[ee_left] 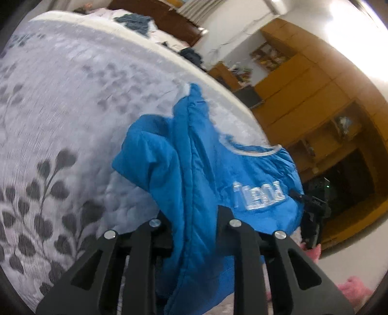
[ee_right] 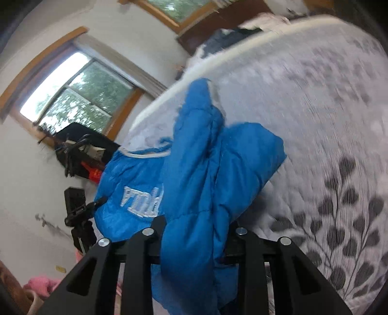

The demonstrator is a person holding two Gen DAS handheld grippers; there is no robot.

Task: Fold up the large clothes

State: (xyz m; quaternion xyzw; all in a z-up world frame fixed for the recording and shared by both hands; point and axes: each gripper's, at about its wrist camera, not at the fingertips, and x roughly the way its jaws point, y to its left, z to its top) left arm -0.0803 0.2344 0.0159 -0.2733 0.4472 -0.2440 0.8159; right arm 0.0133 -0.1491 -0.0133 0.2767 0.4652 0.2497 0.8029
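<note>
A bright blue padded jacket [ee_left: 194,174] with white stitched lettering and a pale trimmed collar hangs bunched over the bed. My left gripper [ee_left: 194,218] is shut on a thick fold of it, and the fabric fills the gap between the black fingers. In the right wrist view the same blue jacket [ee_right: 206,174] drapes down between the fingers of my right gripper [ee_right: 194,230], which is shut on another fold. The other gripper [ee_left: 312,218] shows as a black shape at the jacket's right edge. One sleeve points up toward the far edge of the bed.
The bed carries a white quilt [ee_left: 72,109] with grey leaf prints. Dark clothes [ee_left: 135,21] lie near its head. Yellow wooden cabinets [ee_left: 315,97] stand to the right. A window [ee_right: 72,92] and a dark cluttered stand [ee_right: 80,150] are on the other side. Pink items [ee_right: 41,286] lie on the floor.
</note>
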